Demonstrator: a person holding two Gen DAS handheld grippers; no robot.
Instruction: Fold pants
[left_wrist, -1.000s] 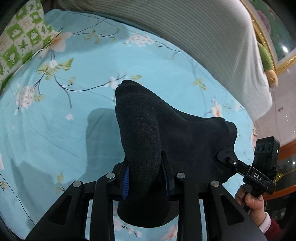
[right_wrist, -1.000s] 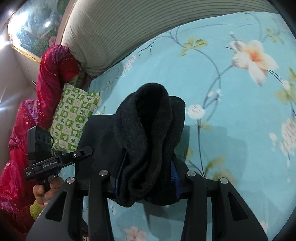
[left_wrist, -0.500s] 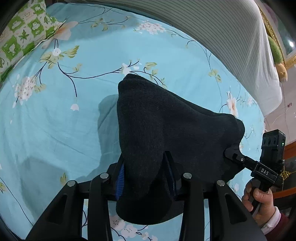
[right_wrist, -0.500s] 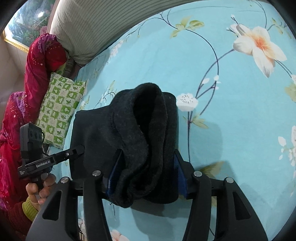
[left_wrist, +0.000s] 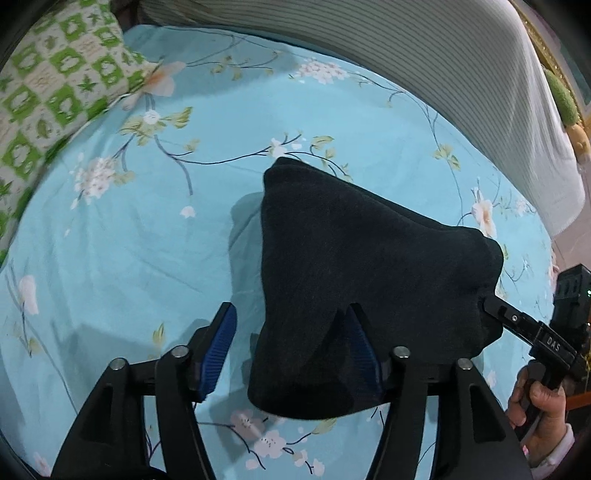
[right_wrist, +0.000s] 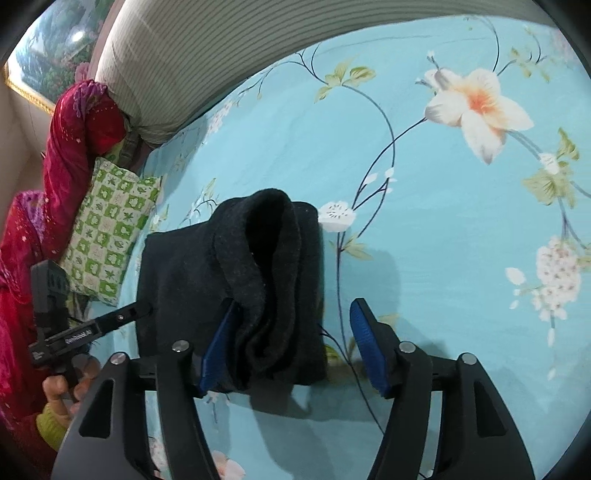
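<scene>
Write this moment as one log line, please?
step: releasing fold | left gripper: open | right gripper: open | pants: folded on bedsheet

Your folded pants (left_wrist: 354, 266) lie on the bedsheet (left_wrist: 129, 258) near the middle of the bed. Your left gripper (left_wrist: 288, 343) sits at their near left corner, your right gripper (right_wrist: 291, 339) at their near right corner. The checked pillow (left_wrist: 48, 85) lies at the far left corner of the bed, and the striped bolster (left_wrist: 406, 55) runs along its far edge.
</scene>
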